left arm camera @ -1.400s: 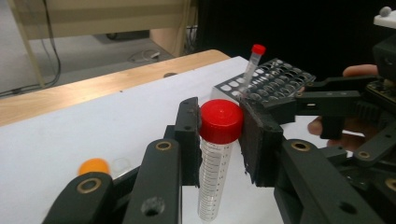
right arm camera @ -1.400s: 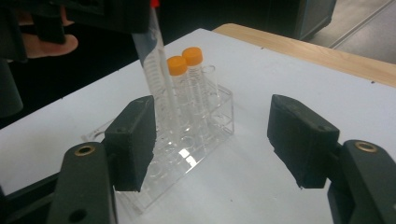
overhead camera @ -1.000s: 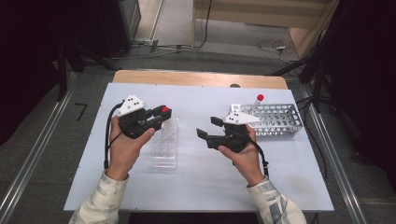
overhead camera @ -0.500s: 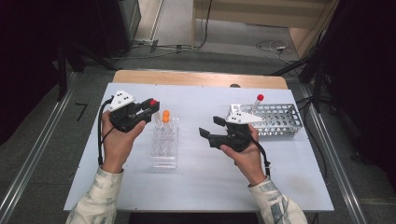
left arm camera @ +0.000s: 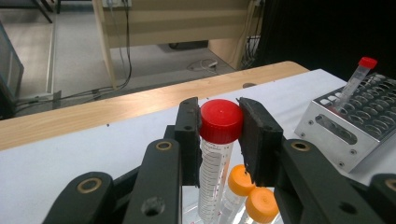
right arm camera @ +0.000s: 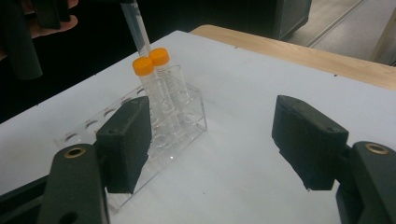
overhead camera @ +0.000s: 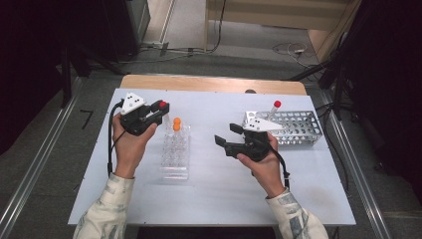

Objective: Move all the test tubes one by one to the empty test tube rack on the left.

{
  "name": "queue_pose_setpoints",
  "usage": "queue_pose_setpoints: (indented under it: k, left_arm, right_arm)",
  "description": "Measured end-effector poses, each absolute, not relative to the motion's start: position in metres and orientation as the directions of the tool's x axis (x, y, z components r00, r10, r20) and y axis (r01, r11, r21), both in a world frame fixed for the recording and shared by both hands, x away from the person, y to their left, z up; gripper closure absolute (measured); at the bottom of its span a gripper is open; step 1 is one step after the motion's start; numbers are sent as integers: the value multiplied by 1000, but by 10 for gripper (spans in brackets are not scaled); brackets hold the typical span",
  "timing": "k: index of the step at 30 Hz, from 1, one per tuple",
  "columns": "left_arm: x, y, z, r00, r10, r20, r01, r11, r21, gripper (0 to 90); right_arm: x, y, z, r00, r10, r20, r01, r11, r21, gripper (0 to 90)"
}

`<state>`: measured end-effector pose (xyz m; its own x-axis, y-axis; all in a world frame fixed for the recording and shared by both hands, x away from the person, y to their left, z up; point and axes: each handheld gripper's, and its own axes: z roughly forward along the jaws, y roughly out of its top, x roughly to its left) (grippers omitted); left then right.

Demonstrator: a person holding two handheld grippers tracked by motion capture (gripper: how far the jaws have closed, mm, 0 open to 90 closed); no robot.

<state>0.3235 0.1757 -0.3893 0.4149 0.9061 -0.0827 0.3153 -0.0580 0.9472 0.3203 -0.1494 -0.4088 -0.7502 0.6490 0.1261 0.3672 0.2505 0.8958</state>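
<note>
We are working at a white table (overhead camera: 219, 194), moving capped tubes between two racks. Toward the left edge, our left gripper (overhead camera: 158, 110) is clamping a red-capped tube (left arm camera: 221, 122) by its cap, both black pads pressing flat on the ridged plastic rim so the tube hangs upright below them. We are holding it that way, we judge, so its tip can drop straight into a hole. The tube is clear, round and marked with fine printed lines along its side. It is hanging just above the far end of the clear rack (overhead camera: 175, 154), a see-through plastic block with rows of round wells, lying near the middle of the table. Two orange-capped tubes (overhead camera: 176, 124) are already standing side by side in that rack's far end, touching or nearly touching each other. Further right, our right gripper (overhead camera: 225, 135) is waiting with its jaws spread wide and nothing between them, pointed toward the clear rack and well apart from it; we read it as resting until its turn. Behind that hand, near the right edge, a metal rack (overhead camera: 298, 128) of shiny perforated sheet is carrying one more red-capped tube (overhead camera: 274, 108), leaning in a corner hole, likely the stock we are drawing from.
</note>
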Motion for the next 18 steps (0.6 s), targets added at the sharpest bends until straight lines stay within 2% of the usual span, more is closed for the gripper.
queue_pose_setpoints:
  k: [18]
  left_arm:
    - [325,168,-420,396,916,-71,405,-105,909,701]
  right_arm:
    - [321,-150,-409,-749,651,121,367,257,894,273]
